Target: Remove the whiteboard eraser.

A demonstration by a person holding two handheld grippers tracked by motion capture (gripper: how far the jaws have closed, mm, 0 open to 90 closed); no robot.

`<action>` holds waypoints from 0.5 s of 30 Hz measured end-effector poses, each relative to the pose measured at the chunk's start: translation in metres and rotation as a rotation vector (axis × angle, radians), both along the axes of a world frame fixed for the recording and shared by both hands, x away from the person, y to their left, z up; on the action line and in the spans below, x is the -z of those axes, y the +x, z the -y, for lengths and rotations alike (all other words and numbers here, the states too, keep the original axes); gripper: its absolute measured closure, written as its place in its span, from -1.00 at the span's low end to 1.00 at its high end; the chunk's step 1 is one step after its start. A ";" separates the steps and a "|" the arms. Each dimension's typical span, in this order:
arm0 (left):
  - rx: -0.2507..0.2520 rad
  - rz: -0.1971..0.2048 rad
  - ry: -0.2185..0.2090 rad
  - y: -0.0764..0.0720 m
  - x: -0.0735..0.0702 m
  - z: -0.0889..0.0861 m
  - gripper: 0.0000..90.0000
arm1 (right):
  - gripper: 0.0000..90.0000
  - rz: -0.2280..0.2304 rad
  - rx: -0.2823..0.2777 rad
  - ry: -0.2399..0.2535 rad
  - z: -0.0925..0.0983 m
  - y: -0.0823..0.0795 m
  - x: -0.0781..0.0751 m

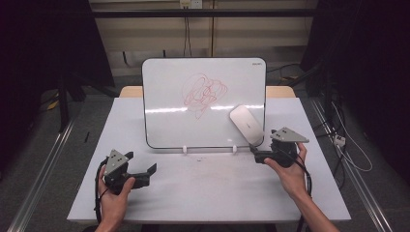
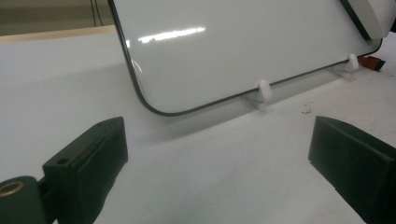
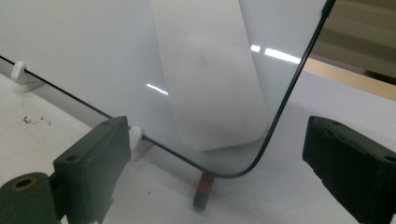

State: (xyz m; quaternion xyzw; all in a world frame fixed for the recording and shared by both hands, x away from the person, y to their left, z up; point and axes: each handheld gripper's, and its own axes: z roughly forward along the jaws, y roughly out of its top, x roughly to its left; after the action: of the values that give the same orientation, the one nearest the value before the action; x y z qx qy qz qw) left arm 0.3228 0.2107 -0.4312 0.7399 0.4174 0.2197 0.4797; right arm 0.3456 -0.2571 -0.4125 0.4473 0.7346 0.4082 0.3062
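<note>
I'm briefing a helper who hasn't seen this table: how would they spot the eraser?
Find the upright whiteboard with red scribbles at the table's middle. On its lower right corner, near the right gripper, clings the eraser: a smooth, pale, elongated oval pad, tilted diagonally.

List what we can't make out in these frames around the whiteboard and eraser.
- Eraser: whether it sticks to the whiteboard; its back is hidden in the high view.
- Small red and black thing, right gripper view: mostly behind the board's corner, so unidentifiable.
- Red scribble: too small to read.
- Right gripper: fingertips dark, blurred against the board's edge in the high view.
</note>
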 end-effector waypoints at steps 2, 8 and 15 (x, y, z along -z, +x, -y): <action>0.003 -0.007 -0.006 0.000 0.001 0.000 -0.90 | -0.83 0.008 -0.004 -0.010 -0.003 0.004 -0.002; 0.016 -0.015 -0.002 0.001 0.003 0.004 -0.90 | -0.80 0.021 -0.020 -0.053 -0.013 0.016 -0.010; 0.023 0.003 0.024 -0.002 0.004 0.001 -0.90 | -0.81 0.021 -0.025 -0.106 -0.024 0.030 -0.018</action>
State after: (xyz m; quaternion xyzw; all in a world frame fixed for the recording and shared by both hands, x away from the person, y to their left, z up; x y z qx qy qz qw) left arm 0.3212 0.2097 -0.4350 0.7501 0.4055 0.2203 0.4737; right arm 0.3755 -0.2335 -0.3949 0.4167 0.7575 0.3771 0.3321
